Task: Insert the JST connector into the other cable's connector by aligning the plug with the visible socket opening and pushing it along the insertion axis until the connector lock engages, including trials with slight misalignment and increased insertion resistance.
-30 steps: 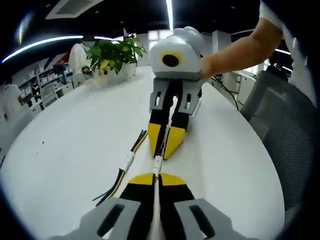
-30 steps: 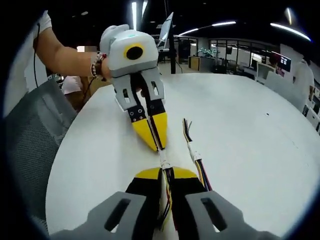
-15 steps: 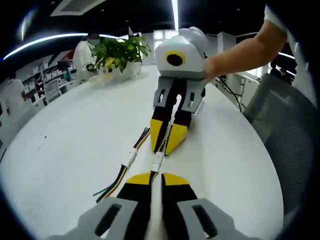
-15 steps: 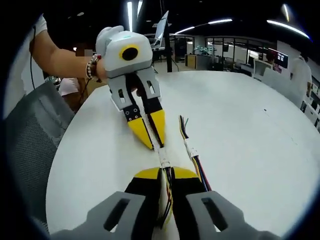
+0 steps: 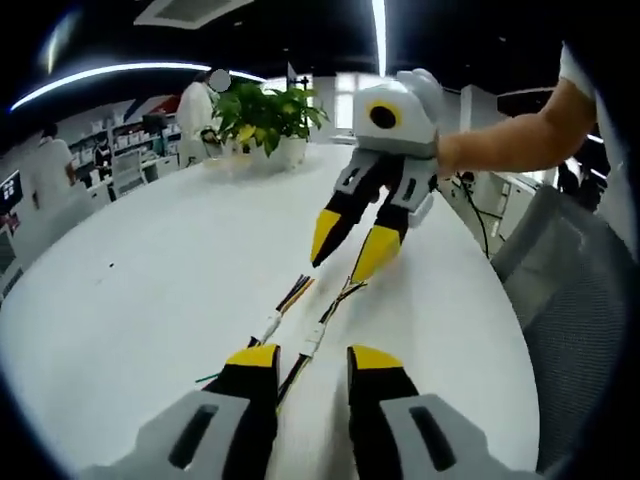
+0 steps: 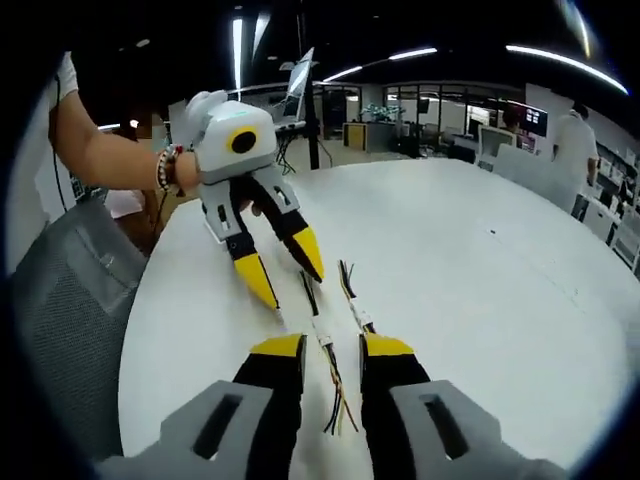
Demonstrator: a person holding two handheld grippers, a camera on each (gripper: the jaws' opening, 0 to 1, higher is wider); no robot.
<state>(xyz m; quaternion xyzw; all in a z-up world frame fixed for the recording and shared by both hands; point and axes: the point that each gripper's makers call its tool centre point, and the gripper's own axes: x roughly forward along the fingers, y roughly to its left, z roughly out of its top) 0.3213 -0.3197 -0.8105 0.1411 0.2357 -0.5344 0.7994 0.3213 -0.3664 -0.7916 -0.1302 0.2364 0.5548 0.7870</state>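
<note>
Left gripper view: left gripper [image 5: 310, 365] jaws now wide, cable [image 5: 312, 338] released onto the surface [image 5: 150, 270]. Right gripper view: right gripper [image 6: 332, 352] jaws also wide, withdrawn; mated connector [image 6: 322, 335] lies between them. Insertion appears finished.

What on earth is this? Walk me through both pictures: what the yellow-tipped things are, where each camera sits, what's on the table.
A person holds two hand tools, each with two yellow-tipped jaws and its own camera looking along them. In the left gripper view the left tool rises from the bottom and the right tool faces it; the right gripper view shows the same scene from the opposite side. Both tools are open and hold nothing. On the white table lie two wire cables side by side: the cable between the jaws and a second cable. A potted plant stands further back.
</note>
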